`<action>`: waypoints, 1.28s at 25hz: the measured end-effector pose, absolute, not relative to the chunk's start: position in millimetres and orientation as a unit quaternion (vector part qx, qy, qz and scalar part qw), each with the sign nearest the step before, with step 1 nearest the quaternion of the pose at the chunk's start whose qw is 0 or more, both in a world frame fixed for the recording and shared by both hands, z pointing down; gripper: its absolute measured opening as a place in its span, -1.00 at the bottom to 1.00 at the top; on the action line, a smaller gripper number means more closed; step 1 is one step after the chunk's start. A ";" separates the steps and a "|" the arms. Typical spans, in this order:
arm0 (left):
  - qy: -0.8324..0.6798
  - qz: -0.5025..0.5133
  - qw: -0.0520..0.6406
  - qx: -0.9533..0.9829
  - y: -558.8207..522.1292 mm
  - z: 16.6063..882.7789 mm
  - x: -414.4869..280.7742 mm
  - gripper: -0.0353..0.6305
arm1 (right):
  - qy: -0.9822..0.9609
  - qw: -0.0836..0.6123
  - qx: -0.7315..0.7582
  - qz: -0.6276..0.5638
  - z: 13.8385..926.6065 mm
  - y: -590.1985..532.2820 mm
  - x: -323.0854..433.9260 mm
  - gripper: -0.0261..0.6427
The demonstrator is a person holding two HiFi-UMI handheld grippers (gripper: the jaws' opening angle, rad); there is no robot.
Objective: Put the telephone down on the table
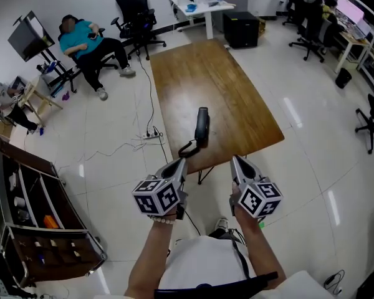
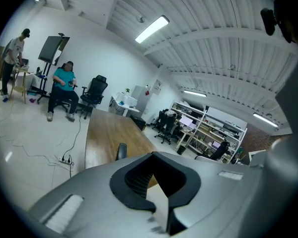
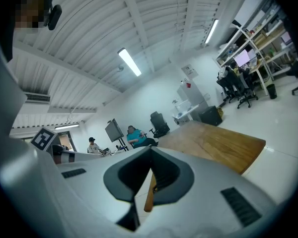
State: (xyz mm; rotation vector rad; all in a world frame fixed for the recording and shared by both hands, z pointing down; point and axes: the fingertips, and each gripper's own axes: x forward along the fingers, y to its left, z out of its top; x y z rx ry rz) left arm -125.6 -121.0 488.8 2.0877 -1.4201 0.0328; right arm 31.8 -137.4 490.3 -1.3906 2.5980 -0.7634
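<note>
The black telephone handset point(image 1: 202, 127) lies on the wooden table point(image 1: 206, 73) near its front edge, and its curled cord point(image 1: 188, 147) hangs over that edge. No gripper holds it. My left gripper point(image 1: 182, 161) is shut and empty, its tip just in front of the table edge, below the cord. My right gripper point(image 1: 234, 159) is level with it to the right, its jaws together with nothing between them. The left gripper view shows the handset point(image 2: 120, 151) on the table point(image 2: 104, 133) past the closed jaw tips point(image 2: 154, 153). The right gripper view shows the table point(image 3: 223, 143) beyond its jaws point(image 3: 150, 148).
A power strip with cables point(image 1: 151, 134) lies on the floor left of the table. A person sits in a chair point(image 1: 87, 42) at the back left, beside a black office chair point(image 1: 136, 11). A brown shelf unit point(image 1: 37, 210) stands at my left. A black box point(image 1: 240, 28) sits behind the table.
</note>
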 end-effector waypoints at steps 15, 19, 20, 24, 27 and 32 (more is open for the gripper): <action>-0.479 0.023 0.316 0.819 -55.4 496.1 -151.8 -0.89 | 0.835 0.027 -0.501 -0.228 479.2 -42.0 -3.9 -0.89; -0.457 0.025 0.324 0.828 -35.1 496.9 -143.7 -0.89 | 0.821 0.026 -0.522 -0.230 478.6 -14.2 3.9 -0.89; -0.452 0.026 0.326 0.830 -29.3 498.1 -142.4 -0.89 | 0.818 0.026 -0.526 -0.232 479.8 -7.0 4.4 -0.89; -0.441 0.036 0.336 0.832 -7.1 507.7 -145.2 -0.89 | 0.811 0.028 -0.531 -0.243 489.8 22.0 -3.4 -0.89; -0.438 0.036 0.337 0.833 5.6 508.8 -147.6 -0.89 | 0.808 0.027 -0.534 -0.246 495.0 37.8 -6.7 -0.89; -0.442 0.033 0.338 0.830 17.9 507.2 -154.7 -0.89 | 0.810 0.030 -0.533 -0.243 490.3 47.4 -11.8 -0.89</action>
